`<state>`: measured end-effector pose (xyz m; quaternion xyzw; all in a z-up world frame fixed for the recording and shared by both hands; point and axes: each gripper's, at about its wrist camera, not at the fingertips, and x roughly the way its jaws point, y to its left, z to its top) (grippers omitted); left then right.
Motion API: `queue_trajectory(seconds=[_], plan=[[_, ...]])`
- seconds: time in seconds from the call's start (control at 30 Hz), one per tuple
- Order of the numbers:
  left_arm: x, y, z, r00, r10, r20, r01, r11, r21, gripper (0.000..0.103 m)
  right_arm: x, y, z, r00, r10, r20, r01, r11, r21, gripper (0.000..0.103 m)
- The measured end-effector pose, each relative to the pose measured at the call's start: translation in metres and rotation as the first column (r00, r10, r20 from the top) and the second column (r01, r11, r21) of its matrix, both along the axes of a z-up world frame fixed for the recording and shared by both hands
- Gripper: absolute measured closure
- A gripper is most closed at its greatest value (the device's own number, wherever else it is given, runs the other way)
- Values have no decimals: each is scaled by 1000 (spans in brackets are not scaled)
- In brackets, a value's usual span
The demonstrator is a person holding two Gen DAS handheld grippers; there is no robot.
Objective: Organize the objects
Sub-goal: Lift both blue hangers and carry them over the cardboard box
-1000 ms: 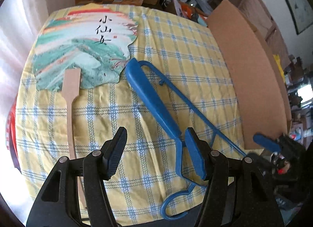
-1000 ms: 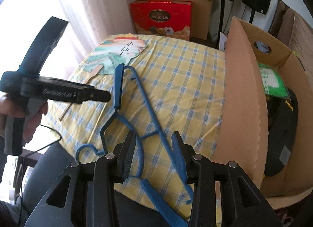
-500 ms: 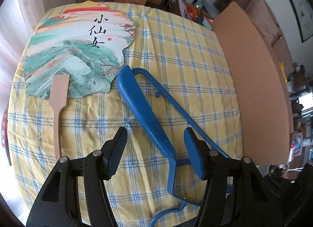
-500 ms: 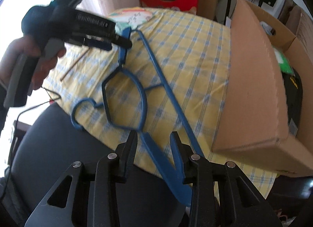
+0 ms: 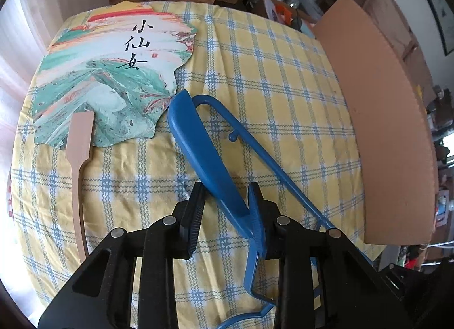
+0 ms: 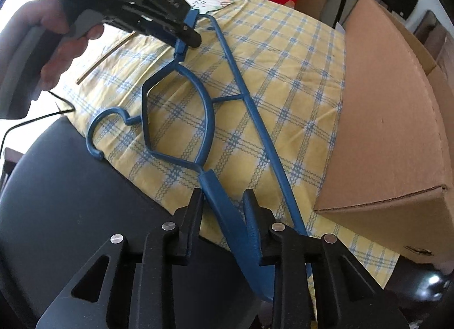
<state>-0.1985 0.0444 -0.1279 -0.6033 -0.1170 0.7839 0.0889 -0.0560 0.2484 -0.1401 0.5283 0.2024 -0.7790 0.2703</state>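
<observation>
Two grippers are on one blue hanger (image 6: 208, 102), which lies flat on the checked desk (image 5: 269, 79). My right gripper (image 6: 222, 204) has just been closing; its fingers are narrow around the near shoulder, but I cannot confirm contact on both sides. My left gripper (image 5: 225, 201) has also been closing, one pad against the far shoulder and a gap at the other. Beyond lies a painted fan (image 5: 113, 79), untouched. Farther right stands the cardboard box (image 6: 391, 119). I judge sorting barely begun: hanger not yet lifted, fan still out.
</observation>
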Motion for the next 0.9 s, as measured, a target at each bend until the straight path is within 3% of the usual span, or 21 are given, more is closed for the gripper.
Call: queue_trajectory(seconds=[0.17,0.3,0.7,0.9], plan=[[-1,-1,13,1000,-10,-25,11,1000,24,77,8,-5,4,999,8,-35,-8,1000,14,79],[-7,-1,41,998,-20,-62,23,999,49,81,10,-6,12,999,9,-40,-10,1000,-18,83],[-24,21,143,978,-64,-200,78,995,63,84,10,-5,73,988,-9,-156,-6,995,-98,87],[-43,50,171,968,-88,-234,108,991,74,84,0,12,103,980,-57,-191,31,990,-136,88]])
